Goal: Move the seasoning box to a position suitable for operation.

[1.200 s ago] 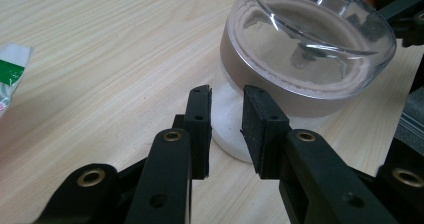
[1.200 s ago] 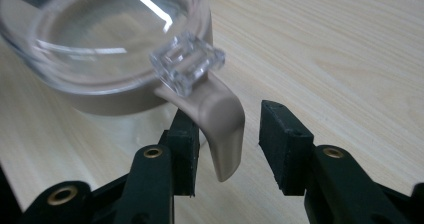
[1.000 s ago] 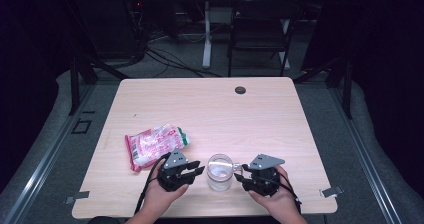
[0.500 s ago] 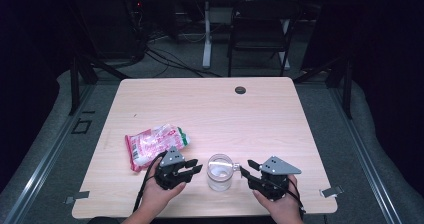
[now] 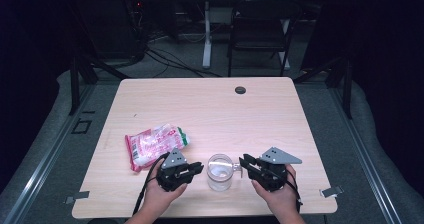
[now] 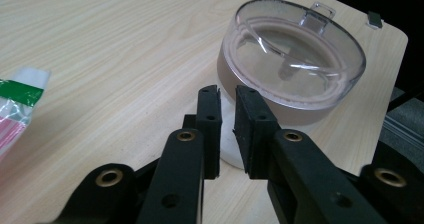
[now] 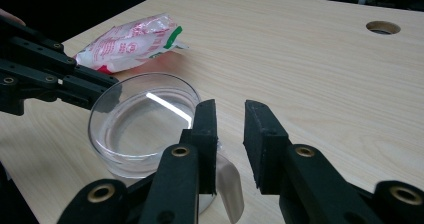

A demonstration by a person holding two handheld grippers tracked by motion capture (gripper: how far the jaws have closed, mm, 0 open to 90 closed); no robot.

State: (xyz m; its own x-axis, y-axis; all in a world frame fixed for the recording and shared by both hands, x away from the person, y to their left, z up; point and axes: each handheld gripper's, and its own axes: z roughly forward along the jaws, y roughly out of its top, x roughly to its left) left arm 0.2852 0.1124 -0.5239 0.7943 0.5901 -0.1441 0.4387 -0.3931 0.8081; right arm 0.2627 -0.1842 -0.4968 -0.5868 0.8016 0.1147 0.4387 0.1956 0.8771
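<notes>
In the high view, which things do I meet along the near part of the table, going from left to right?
Snack bag → left gripper → clear container → right gripper.

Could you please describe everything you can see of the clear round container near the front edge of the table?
The clear container is a low, round, plastic-looking tub with a transparent lid that carries a small tab at its rim. It stands upright on the wooden table between the left gripper and the right gripper. It looks empty, or holds only a pale layer. Whether either gripper touches it is unclear. The snack bag lies apart from it.
</notes>
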